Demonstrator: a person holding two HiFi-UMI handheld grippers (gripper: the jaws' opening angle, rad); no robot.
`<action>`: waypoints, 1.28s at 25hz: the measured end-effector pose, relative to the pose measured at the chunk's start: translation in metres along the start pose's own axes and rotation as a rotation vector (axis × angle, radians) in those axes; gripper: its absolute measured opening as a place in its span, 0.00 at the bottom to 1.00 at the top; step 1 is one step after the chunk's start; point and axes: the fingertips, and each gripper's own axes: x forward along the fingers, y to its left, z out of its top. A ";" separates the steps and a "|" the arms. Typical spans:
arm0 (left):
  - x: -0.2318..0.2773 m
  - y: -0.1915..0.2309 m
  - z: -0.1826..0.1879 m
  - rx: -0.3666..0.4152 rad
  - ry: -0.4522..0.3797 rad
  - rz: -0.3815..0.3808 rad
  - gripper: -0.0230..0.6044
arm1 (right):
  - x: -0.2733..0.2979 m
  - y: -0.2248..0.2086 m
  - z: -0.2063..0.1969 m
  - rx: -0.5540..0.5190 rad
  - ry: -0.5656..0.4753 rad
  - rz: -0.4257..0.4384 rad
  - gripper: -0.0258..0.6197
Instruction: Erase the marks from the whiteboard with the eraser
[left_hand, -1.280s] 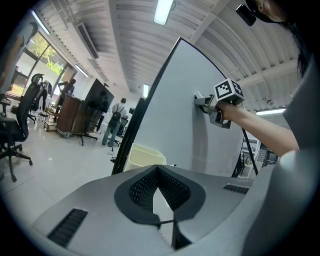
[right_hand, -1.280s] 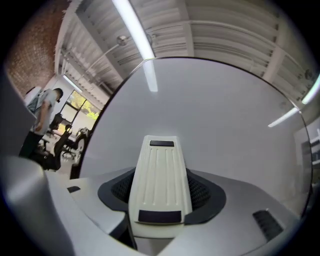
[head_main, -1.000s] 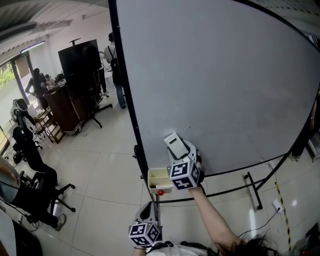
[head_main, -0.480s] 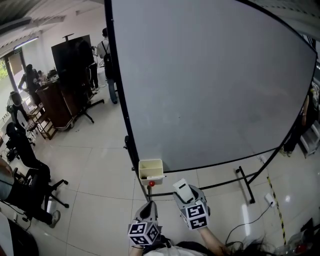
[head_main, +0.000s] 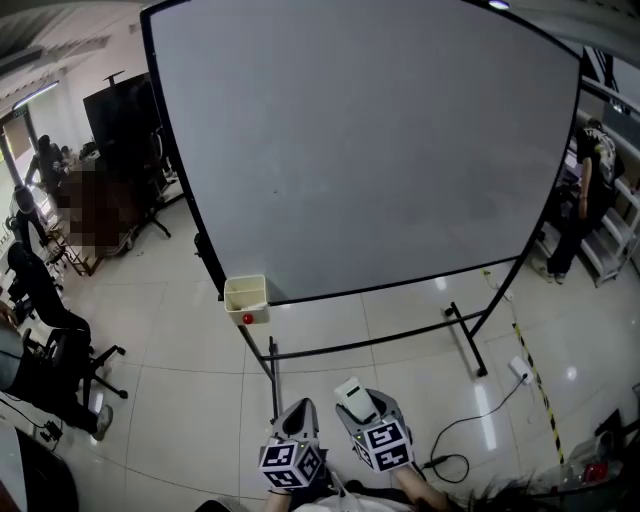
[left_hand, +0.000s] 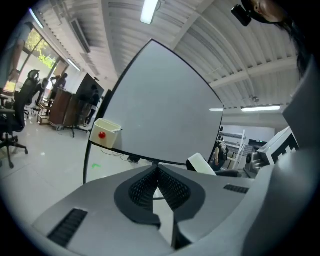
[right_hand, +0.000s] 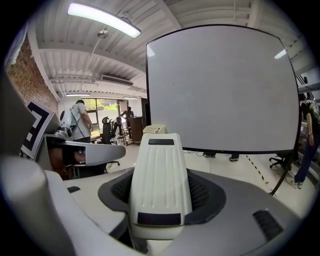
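A large whiteboard (head_main: 370, 150) on a black wheeled stand fills the head view; its surface looks plain grey-white with no marks that I can make out. It also shows in the right gripper view as the whiteboard (right_hand: 220, 85) and in the left gripper view as the whiteboard (left_hand: 160, 120). My right gripper (head_main: 352, 396) is low at the bottom, well back from the board, shut on a white ribbed eraser (right_hand: 160, 180). My left gripper (head_main: 300, 414) sits beside it, jaws closed together with nothing between them.
A small cream tray (head_main: 246, 298) with a red dot hangs at the board's lower left corner. The stand's legs (head_main: 460, 335) spread over the tiled floor. Office chairs (head_main: 50, 330) and people stand at the left; another person (head_main: 580, 190) stands by shelves at the right. A cable (head_main: 470, 430) lies on the floor.
My right gripper with the eraser has come off the board's lower edge and dropped back to the bottom. The whole board has receded and shifted as the view backed away.
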 end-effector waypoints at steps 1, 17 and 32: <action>-0.006 -0.012 -0.008 0.003 0.008 -0.002 0.00 | -0.010 -0.001 -0.005 -0.001 0.002 0.006 0.47; -0.046 -0.063 -0.020 0.027 0.002 -0.012 0.00 | -0.064 0.003 -0.027 0.014 -0.015 0.028 0.46; -0.062 -0.048 -0.019 0.022 -0.001 0.001 0.00 | -0.060 0.024 -0.033 0.013 0.009 0.041 0.46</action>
